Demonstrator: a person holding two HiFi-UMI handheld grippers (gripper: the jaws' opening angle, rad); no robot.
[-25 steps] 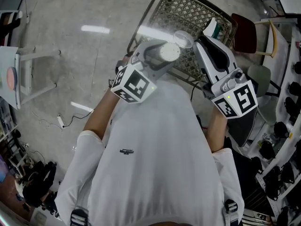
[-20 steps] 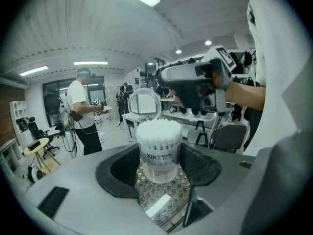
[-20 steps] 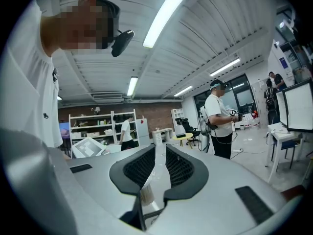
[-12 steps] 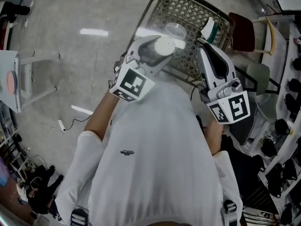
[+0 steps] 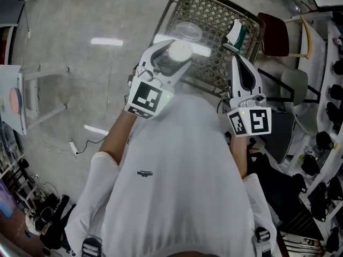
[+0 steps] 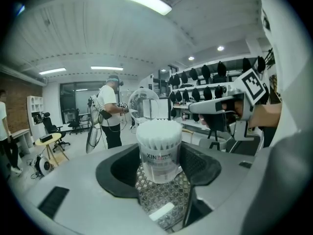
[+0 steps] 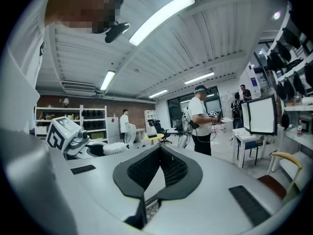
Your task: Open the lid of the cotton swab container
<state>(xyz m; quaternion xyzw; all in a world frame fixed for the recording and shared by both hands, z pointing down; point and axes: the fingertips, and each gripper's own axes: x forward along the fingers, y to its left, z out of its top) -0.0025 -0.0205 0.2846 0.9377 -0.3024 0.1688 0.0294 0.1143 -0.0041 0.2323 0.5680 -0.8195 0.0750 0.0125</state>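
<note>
My left gripper (image 5: 172,55) is shut on the clear cotton swab container (image 5: 177,51), and its pads press the container's sides (image 6: 158,153). The container stands upright with no lid on it, so the white swab tips (image 6: 158,129) show at the top. A clear round lid (image 5: 188,31) lies on the metal mesh table beyond it and shows again behind the container as lid (image 6: 143,103). My right gripper (image 5: 235,36) hovers to the right, apart from both. Its jaws (image 7: 159,168) are shut with nothing between them.
The mesh table (image 5: 220,15) fills the space ahead. A chair with a red seat (image 5: 274,36) stands to its right, and a white stand (image 5: 24,90) is at far left. People stand farther off in the room (image 7: 200,124), near a desk with a monitor (image 7: 261,114).
The right gripper's jaws have closed and it now points straighter ahead. The left gripper and container have shifted a little left and away. The lid now sits farther from the right gripper.
</note>
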